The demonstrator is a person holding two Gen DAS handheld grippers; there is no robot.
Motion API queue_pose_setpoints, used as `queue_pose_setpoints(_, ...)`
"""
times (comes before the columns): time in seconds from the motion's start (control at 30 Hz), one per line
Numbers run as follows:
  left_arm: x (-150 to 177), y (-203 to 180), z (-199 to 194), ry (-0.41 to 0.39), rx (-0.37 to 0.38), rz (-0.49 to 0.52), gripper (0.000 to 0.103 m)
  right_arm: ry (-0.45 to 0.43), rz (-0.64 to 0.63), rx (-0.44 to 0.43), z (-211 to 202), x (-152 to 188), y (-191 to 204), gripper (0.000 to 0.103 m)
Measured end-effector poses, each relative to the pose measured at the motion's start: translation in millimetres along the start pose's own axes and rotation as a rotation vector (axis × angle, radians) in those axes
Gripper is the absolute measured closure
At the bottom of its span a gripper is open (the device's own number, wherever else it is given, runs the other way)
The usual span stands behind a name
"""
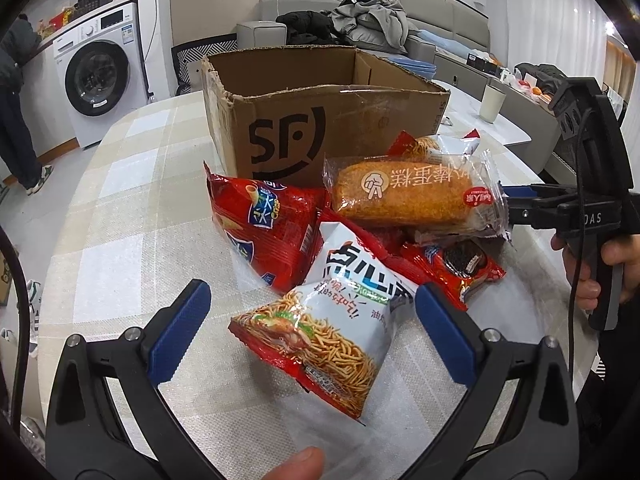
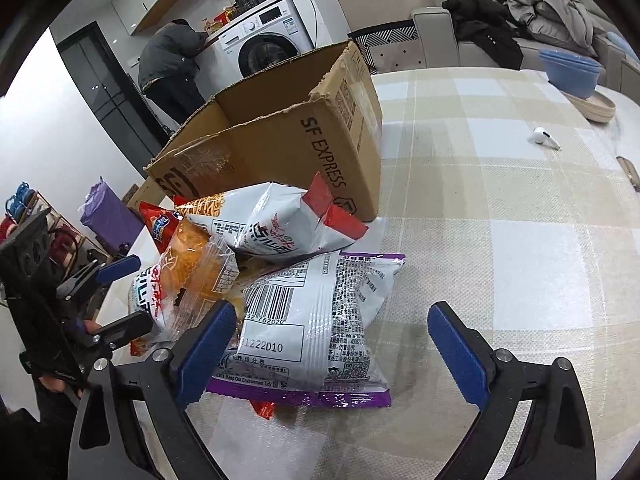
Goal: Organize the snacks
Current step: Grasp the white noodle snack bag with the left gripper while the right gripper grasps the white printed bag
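Both my grippers are spread wide with nothing between the pads: my left gripper (image 1: 312, 332) hangs over the near end of the snack heap, and my right gripper (image 2: 332, 350) comes at the same heap from its other side, empty in its own view.

Everything sits relative to the open cardboard box (image 1: 320, 120), which stands upright on the checked tablecloth (image 1: 132, 208) with its flaps up and an SF logo on the near face. All the snacks lie outside the box, piled against its front. Touching that front face on the left is a red chip bag (image 1: 264, 232). Just right of it, leaning over the pile, is a clear-wrapped cake (image 1: 408, 196). Nearer to me than the box, a white noodle snack bag (image 1: 332, 332) lies tilted between my left pads without touching them. A small red cookie packet (image 1: 460, 268) lies flat beside it, under the cake's edge. On the far side of the pile from the red bag, a purple-edged packet (image 2: 316, 320) lies back side up, barcode showing, just beside my right gripper's left pad (image 2: 204, 350).

Well beyond the box on the cloth rests a white earbud (image 2: 546, 138).
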State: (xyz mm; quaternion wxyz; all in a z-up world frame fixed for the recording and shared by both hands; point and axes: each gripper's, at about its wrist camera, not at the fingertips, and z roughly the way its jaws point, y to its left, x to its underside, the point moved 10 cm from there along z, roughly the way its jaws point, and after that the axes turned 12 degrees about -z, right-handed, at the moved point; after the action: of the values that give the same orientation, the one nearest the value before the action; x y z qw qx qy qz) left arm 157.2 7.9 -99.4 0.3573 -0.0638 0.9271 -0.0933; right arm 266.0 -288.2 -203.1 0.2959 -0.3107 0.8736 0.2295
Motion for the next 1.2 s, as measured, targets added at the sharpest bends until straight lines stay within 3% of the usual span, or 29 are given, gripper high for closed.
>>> queue_pose_setpoints(0.27, 3, -3, 2, 0.006, 0.002, 0.004, 0.001, -0.017, 0.010, -0.092, 1, 0, 7, 0.027)
queue_pose_setpoints(0.43, 5, -3, 2, 0.006, 0.002, 0.005, 0.001, -0.035, -0.012, -0.104, -4, -3, 12, 0.047)
queue_pose_setpoints(0.97, 9, 1, 2, 0.016, 0.001, 0.001, 0.001, -0.115, -0.053, -0.048, -45, -16, 7, 0.053)
queue_pose_setpoints(1.2, 14, -11, 4, 0.025, 0.006, 0.064, 0.001, -0.174, -0.044, -0.030, -65, -24, -6, 0.053)
